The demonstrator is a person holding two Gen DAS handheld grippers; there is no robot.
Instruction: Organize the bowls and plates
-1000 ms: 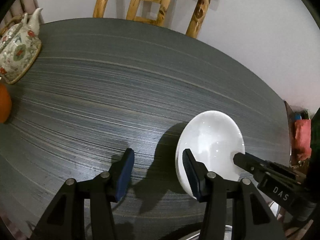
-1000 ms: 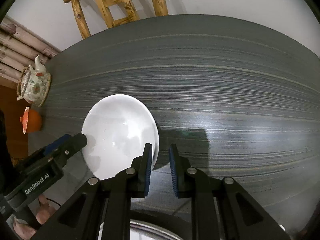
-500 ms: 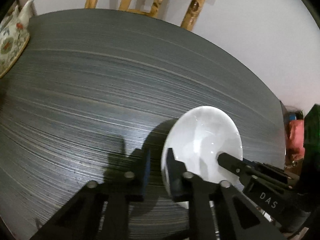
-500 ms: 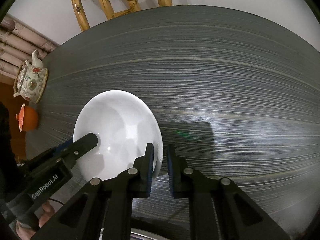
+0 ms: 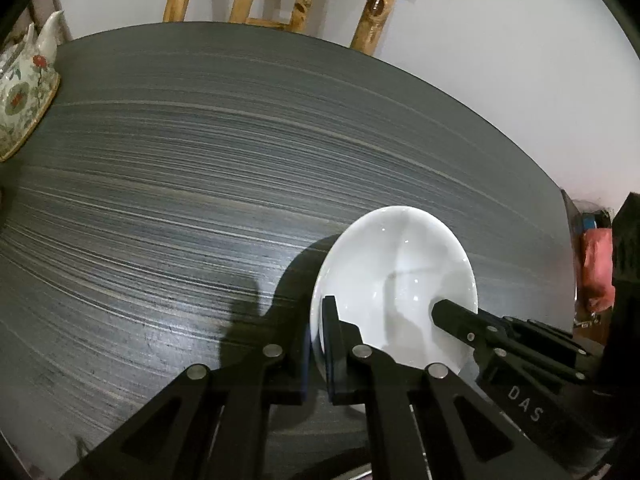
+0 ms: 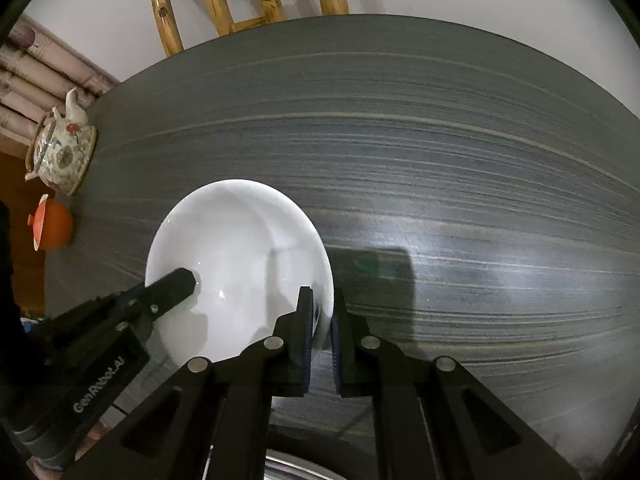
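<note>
Left wrist view shows my left tongs [image 5: 318,344] pinched on the near-left rim of the white bowl [image 5: 400,280], low and right of centre in the frame, over the dark surface [image 5: 200,160]. My right tongs [image 6: 322,332] clamp the opposite rim, so I judge this a two-handed carry; next comes setting it down level. Round, without a long axis, its mouth tilts toward the cameras.

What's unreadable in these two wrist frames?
- Bowl underside: both views, hidden by its own body; lifted or resting, cannot tell.
- Metal rim: right view, cut off by bottom edge and gripper frame.
- Teapot: left view, cut by left edge.
- Red item: left view, too small, distorted.
</note>
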